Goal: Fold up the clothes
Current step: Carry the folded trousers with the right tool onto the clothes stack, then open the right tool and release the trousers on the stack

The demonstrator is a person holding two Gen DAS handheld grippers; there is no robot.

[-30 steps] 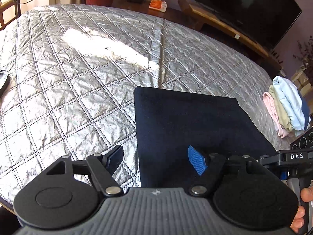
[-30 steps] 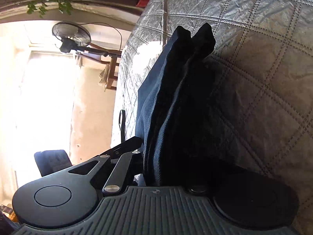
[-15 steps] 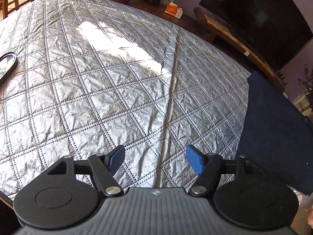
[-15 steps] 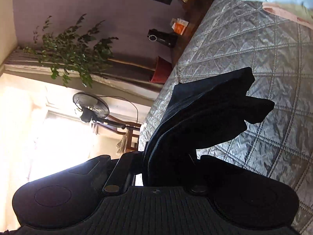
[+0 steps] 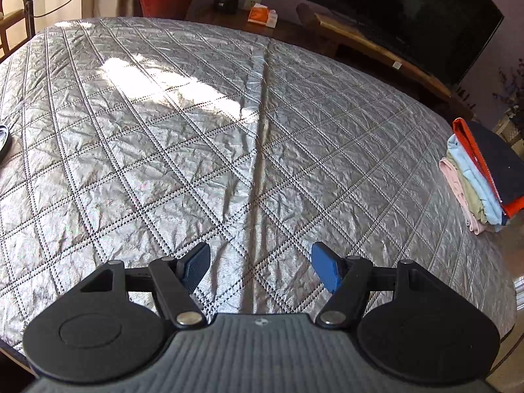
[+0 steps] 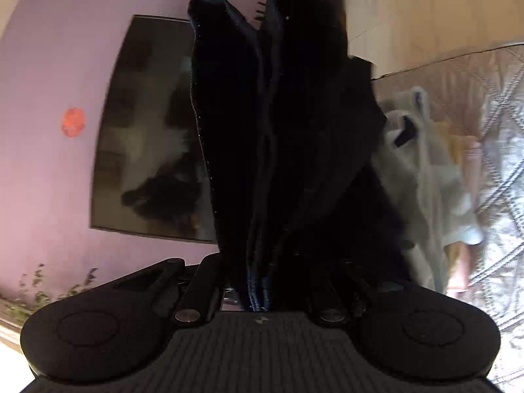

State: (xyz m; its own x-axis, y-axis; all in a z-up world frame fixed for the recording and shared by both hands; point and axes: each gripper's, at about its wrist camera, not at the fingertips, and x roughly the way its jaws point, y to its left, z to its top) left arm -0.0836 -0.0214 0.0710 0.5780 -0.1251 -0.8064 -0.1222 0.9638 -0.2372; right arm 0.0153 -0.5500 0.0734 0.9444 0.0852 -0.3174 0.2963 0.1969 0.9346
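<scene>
While one hand-held gripper [image 6: 258, 294] clamps one dark garment [image 6: 288, 137], other [image 5: 258, 267] empty

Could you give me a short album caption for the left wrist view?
Open left claw hovering over a silver quilted bedspread, folded clothes stacked at the right edge.

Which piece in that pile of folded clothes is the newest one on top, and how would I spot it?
Look at the silver quilted bedspread and follow it to its far right edge, where the stack of folded clothes sits. The top piece is the dark navy garment; unlike the pink, beige and light blue pieces beneath, it shows an orange lining and a zipper.
</scene>
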